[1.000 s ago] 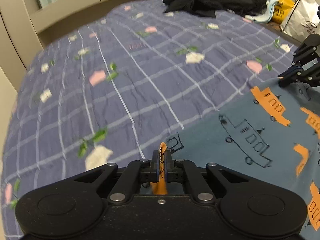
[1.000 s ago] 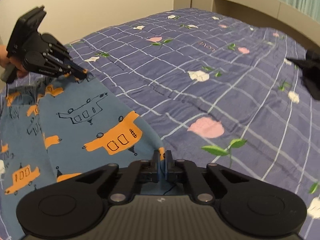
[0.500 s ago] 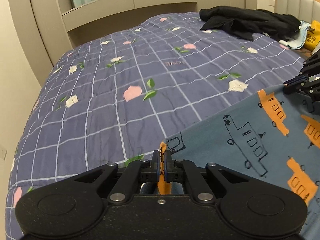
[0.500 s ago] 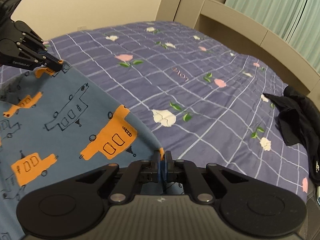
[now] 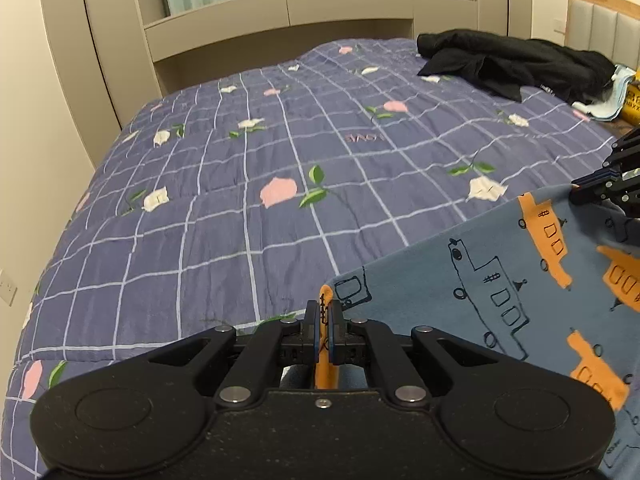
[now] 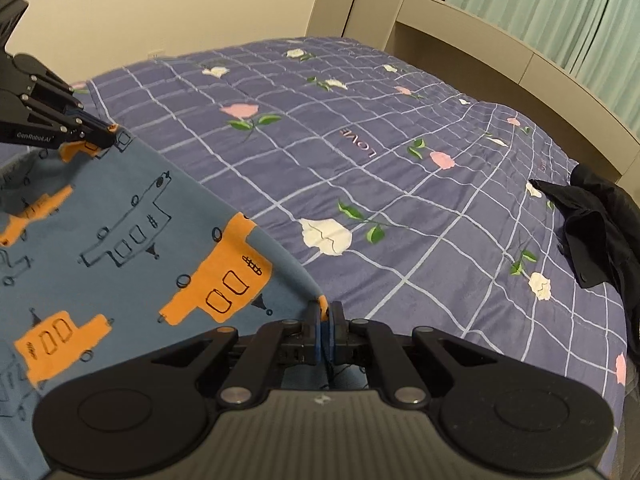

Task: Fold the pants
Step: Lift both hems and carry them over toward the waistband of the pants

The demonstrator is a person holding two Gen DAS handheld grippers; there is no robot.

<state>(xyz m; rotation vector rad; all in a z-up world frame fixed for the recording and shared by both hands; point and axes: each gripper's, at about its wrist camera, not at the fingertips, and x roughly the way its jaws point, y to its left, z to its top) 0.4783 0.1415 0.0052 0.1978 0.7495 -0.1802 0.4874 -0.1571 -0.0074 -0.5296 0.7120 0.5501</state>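
The pants (image 5: pixel 500 280) are blue with orange and outlined boat prints. They hang stretched between my two grippers above the bed. My left gripper (image 5: pixel 324 312) is shut on one corner of their top edge. My right gripper (image 6: pixel 325 314) is shut on the other corner, and the pants (image 6: pixel 120 240) spread to its left. The right gripper also shows at the right edge of the left wrist view (image 5: pixel 600 190). The left gripper shows at the left edge of the right wrist view (image 6: pixel 100 134).
A bed with a purple checked floral quilt (image 5: pixel 280 160) fills both views. A black garment (image 5: pixel 512 60) lies at its far right, also in the right wrist view (image 6: pixel 600 228). A light blue cloth (image 5: pixel 604 98) and a yellow bag (image 5: pixel 632 100) lie beyond. A beige headboard shelf (image 5: pixel 300 12) and wall stand behind.
Both grippers have lifted the pants' edge higher above the quilt and tilted up, so more of the headboard and curtains shows. Both grips are unchanged.
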